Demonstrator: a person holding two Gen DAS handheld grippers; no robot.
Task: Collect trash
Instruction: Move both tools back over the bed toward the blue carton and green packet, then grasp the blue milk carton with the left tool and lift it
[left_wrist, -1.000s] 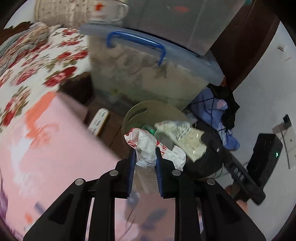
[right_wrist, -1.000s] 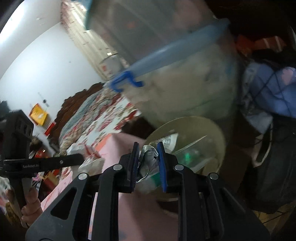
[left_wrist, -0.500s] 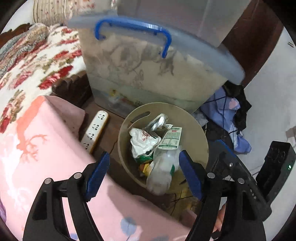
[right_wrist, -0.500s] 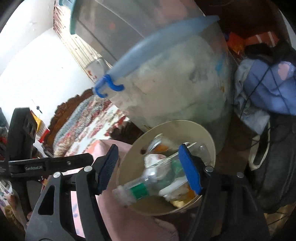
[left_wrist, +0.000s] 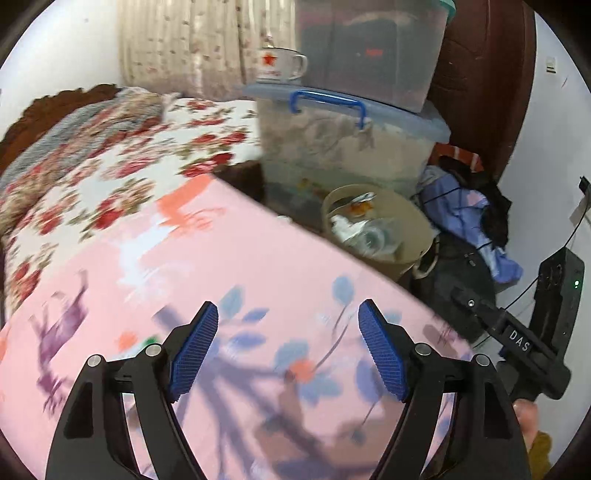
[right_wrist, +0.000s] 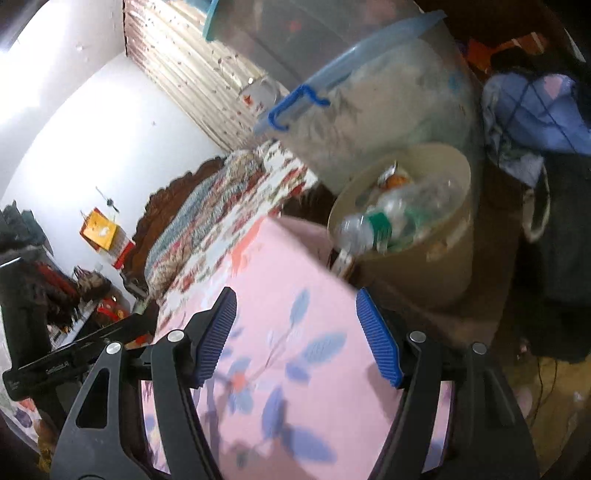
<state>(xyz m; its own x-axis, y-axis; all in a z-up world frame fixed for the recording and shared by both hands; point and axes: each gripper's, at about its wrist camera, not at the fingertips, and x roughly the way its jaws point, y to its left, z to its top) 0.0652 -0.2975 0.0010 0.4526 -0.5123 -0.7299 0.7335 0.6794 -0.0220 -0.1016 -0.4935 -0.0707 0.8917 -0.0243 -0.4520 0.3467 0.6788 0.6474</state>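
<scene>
Left tongs (left_wrist: 288, 345): spread wide, nothing between the blue pads (left_wrist: 194, 352). They hang over a pink sheet with a blue leaf print (left_wrist: 258, 280), which lies directly beneath and ahead of them.

Right tongs (right_wrist: 295, 338): also spread wide and empty, over the same pink sheet (right_wrist: 280, 295).

Trash bin (left_wrist: 402, 236): a beige round bin, ahead of the left tongs and to their right, beyond the sheet's edge. From the right tongs the bin (right_wrist: 436, 266) stands ahead and slightly right, well apart from the pads.

Trash: inside the bin lie a clear plastic bottle with a green label (right_wrist: 384, 221), a crumpled white wrapper (left_wrist: 343, 227) and an orange-marked piece (right_wrist: 393, 181) behind the bottle. The bottle's neck end reaches the bin rim nearest the right tongs.

Surroundings: 2 stacked clear storage boxes stand just behind the bin; the lower box (left_wrist: 343, 147) has a blue handle (left_wrist: 328, 101). A white mug with a red star (left_wrist: 279, 64) sits on the lower box's lid. A floral bedspread (left_wrist: 110, 166) lies ahead-left of both tongs. A heap of blue clothing (left_wrist: 465, 210) lies right of the bin.

Both views are motion-blurred; finer detail of the trash cannot be told.
</scene>
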